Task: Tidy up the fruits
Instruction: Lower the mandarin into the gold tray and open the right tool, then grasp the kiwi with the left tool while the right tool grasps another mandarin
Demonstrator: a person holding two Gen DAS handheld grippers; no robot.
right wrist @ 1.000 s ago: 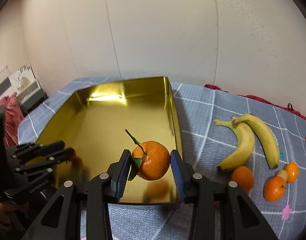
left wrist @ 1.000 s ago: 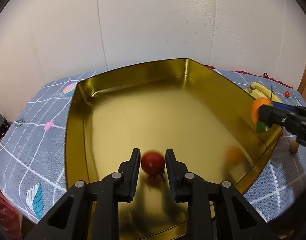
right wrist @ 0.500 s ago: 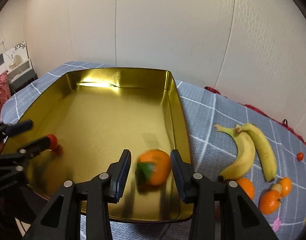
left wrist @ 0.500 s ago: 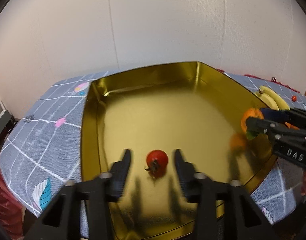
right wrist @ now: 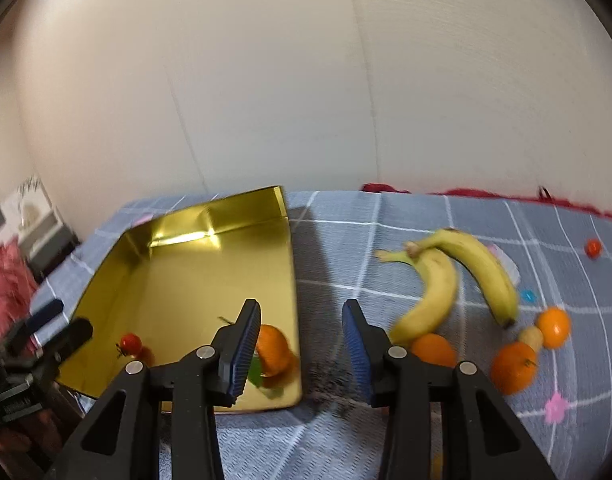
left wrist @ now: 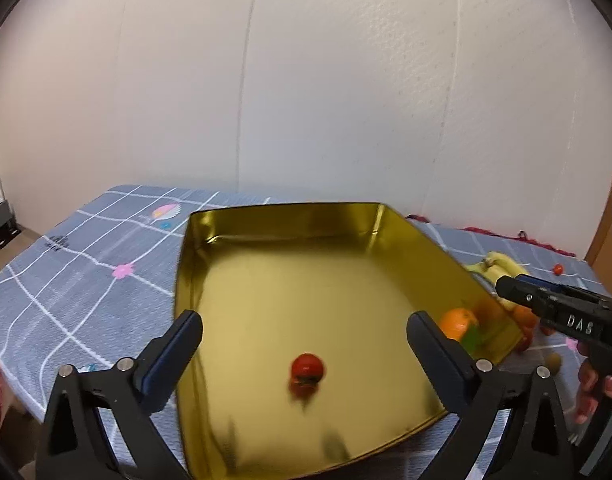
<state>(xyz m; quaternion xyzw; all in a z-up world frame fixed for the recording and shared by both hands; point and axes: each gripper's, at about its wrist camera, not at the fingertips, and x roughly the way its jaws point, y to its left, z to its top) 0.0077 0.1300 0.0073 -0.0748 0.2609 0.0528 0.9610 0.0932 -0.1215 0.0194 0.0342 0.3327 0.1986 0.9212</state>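
Fruit lies scattered on the grey checked cloth (right wrist: 426, 216) to the right of the right tongs (right wrist: 301, 344): two bananas (right wrist: 458, 276), three loose oranges (right wrist: 514, 366) and a small red tomato (right wrist: 592, 247) far off. Left of those tongs sits the gold tray (left wrist: 273, 216), its near right wall between them and the leafy orange (right wrist: 271, 348) resting inside. The cherry tomato (left wrist: 307, 366) lies on the tray floor ahead of the left tongs (left wrist: 306, 332), whose jaws have just been opening and now stand wide, clear of it; a second ago they pinched it. The right tongs, empty and only partly parted, earlier gripped the leafy orange.
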